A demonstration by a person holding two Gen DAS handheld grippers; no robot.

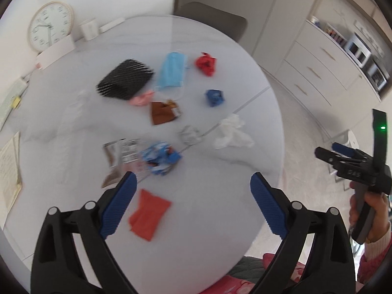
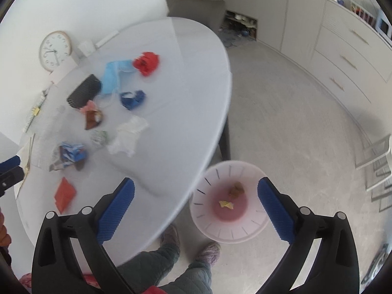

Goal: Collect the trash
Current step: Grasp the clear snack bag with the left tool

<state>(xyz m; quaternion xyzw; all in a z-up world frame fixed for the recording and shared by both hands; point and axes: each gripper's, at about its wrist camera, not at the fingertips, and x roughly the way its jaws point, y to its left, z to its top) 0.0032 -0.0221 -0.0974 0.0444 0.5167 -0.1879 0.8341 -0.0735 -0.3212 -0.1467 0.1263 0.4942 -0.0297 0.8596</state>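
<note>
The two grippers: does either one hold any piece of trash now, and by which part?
Nothing is held. The left gripper stands open above the table, and the right gripper stands open over the table edge and the bin.

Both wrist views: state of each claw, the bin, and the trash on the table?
left claw: open, nothing between the pads
right claw: open, empty
pink bin: upright on the floor beside the table, two scraps inside
red paper: flat on the table, not collected
blue face mask: on the table, not collected
white tissue: crumpled, on the table
</note>
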